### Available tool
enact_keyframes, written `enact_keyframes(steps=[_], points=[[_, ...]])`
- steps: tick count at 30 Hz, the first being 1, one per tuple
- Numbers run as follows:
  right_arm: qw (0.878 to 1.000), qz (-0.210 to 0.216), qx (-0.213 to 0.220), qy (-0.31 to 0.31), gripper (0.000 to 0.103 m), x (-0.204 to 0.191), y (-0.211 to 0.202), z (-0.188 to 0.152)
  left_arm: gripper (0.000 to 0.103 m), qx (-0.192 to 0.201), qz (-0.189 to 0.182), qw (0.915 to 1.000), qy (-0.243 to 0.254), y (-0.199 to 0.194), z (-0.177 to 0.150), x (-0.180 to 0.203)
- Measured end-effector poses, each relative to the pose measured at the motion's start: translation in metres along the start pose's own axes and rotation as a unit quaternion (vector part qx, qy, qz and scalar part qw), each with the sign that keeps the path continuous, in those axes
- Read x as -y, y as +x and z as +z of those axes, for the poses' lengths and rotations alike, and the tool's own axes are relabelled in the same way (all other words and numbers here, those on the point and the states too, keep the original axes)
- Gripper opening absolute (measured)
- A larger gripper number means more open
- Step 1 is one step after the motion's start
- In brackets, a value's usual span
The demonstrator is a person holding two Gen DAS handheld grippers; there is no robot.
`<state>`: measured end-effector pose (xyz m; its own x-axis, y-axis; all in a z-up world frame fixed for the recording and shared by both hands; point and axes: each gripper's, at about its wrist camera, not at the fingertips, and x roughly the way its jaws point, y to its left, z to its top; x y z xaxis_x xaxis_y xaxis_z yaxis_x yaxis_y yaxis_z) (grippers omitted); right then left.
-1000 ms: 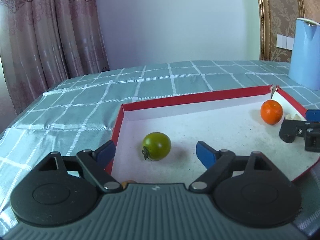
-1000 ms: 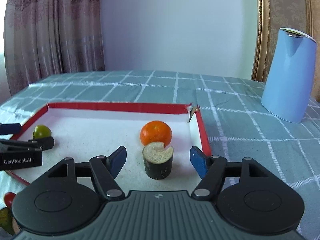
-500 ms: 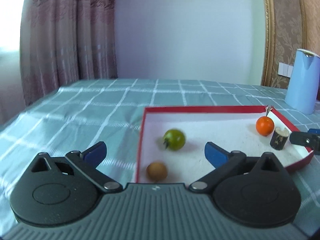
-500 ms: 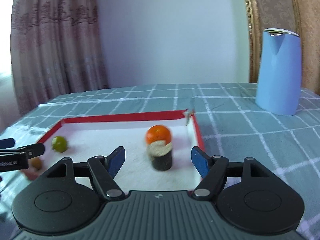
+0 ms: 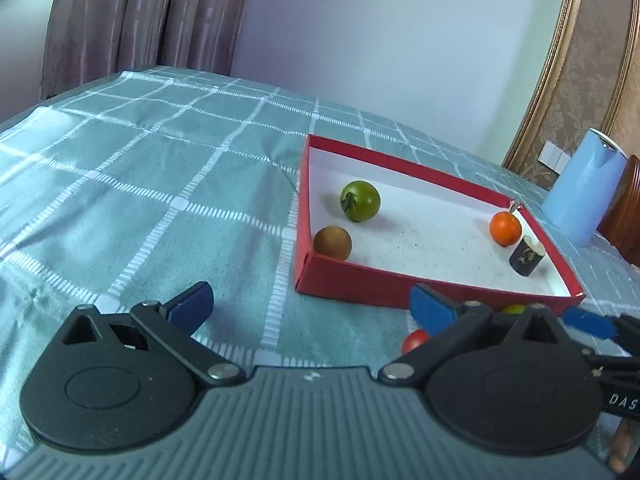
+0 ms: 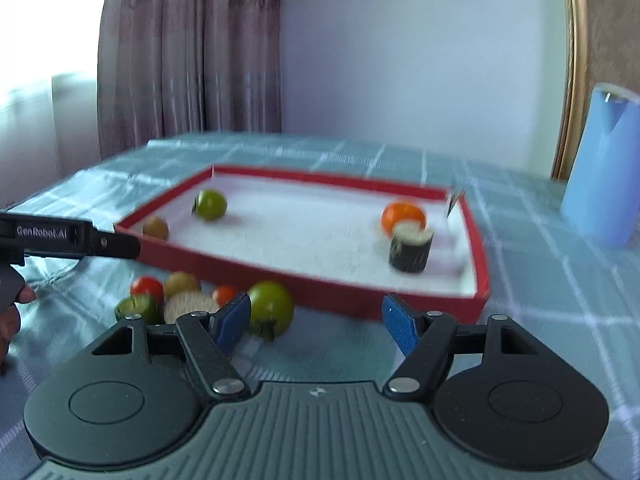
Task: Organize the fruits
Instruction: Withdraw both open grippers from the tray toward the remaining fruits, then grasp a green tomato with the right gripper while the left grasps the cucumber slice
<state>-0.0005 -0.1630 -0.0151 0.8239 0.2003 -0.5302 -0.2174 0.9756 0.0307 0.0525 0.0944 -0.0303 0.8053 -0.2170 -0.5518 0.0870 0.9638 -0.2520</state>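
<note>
A red tray (image 5: 360,282) (image 6: 280,274) with a white floor holds a green tomato (image 5: 360,201) (image 6: 210,204), a brown fruit (image 5: 332,242) (image 6: 155,227), an orange fruit (image 5: 505,228) (image 6: 402,213) and a dark cut piece (image 5: 526,256) (image 6: 411,248). In front of the tray lies a pile of loose fruit: a big green tomato (image 6: 270,312), red ones (image 6: 147,287) (image 5: 415,341) and others. My left gripper (image 5: 312,308) is open and empty, in front of the tray's left corner. My right gripper (image 6: 316,320) is open and empty, just right of the pile.
A blue kettle (image 5: 584,190) (image 6: 608,168) stands right of the tray on the green checked tablecloth (image 5: 140,184). Curtains and a wall lie behind. The left gripper's body (image 6: 68,238) shows at the left of the right wrist view.
Both grippers have pulled back out of the tray and stay open. The loose pile in front of the tray has come into the right view. The fruit in the tray lies as before.
</note>
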Motion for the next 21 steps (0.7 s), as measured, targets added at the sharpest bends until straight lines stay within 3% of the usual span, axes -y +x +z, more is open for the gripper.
enact_keyframes(steps=[9, 11, 12, 13, 18, 21], points=[[1.0, 0.004, -0.009, 0.004, 0.068, -0.008, 0.017, 0.005, 0.103, -0.007, 0.005, 0.9999, 0.006, 0.002, -0.001, 0.001], [1.0, 0.014, -0.007, 0.005, 0.053, -0.006, 0.017, 0.005, 0.103, -0.007, 0.006, 0.9999, 0.007, 0.002, -0.001, 0.001], [1.0, 0.023, -0.008, 0.005, 0.039, -0.006, 0.016, 0.005, 0.103, -0.007, 0.006, 0.9999, 0.007, 0.002, -0.001, 0.001], [0.999, 0.033, -0.009, 0.006, 0.033, -0.006, 0.015, 0.005, 0.103, -0.007, 0.006, 0.9999, 0.007, 0.002, -0.001, 0.001], [1.0, 0.019, 0.001, -0.011, 0.03, -0.011, 0.006, 0.0, 0.103, -0.005, 0.005, 1.0, 0.005, 0.001, -0.001, 0.001], [0.999, -0.027, 0.013, -0.018, 0.03, -0.006, -0.001, -0.003, 0.103, 0.002, 0.003, 1.0, 0.002, -0.005, -0.003, 0.001]])
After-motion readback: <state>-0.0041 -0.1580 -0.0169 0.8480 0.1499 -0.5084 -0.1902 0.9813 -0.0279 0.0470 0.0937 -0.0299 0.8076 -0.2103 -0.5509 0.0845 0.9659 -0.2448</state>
